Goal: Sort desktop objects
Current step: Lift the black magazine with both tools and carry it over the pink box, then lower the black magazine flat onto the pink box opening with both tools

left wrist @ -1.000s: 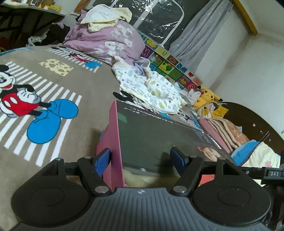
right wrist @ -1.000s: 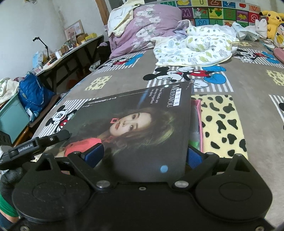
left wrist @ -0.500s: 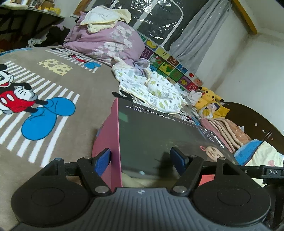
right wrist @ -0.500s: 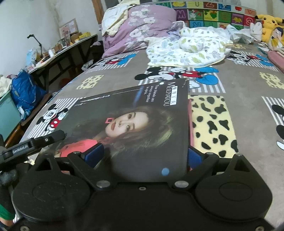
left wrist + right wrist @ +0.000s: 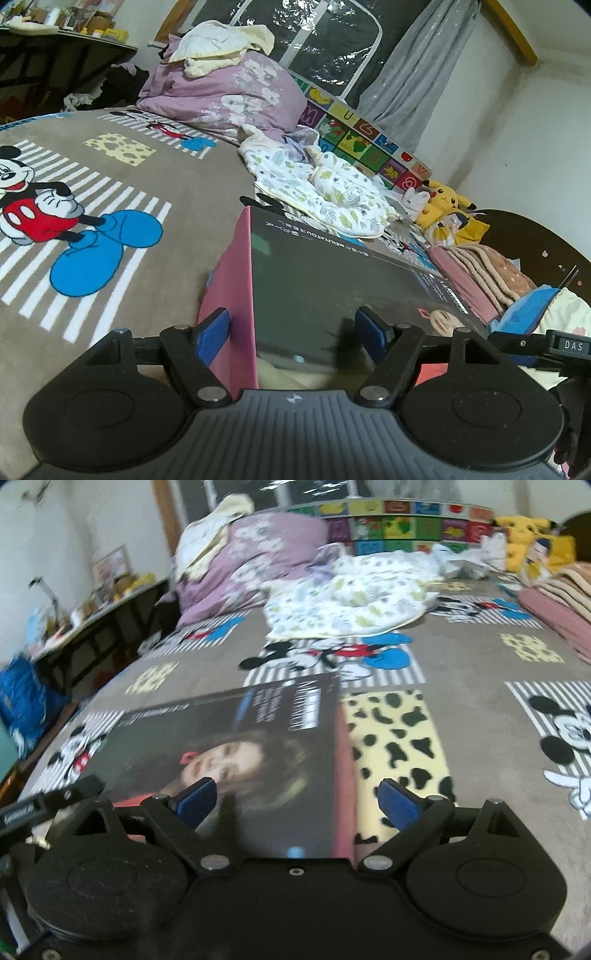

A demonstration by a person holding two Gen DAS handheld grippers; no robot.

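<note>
The left tongs (image 5: 291, 328) stand spread astride the near corner of the box (image 5: 325, 280), one pad just beside its pink side and the other over the dark lid, clamping nothing. The right tongs (image 5: 295, 797) are likewise released: one pad is over the portrait lid, the other clear of the pink edge. The box lies flat on the bed (image 5: 184, 184), directly ahead of both. This looks like taking hold of the box. Next, both tongs need a firm, matched purchase before any lift.
</note>
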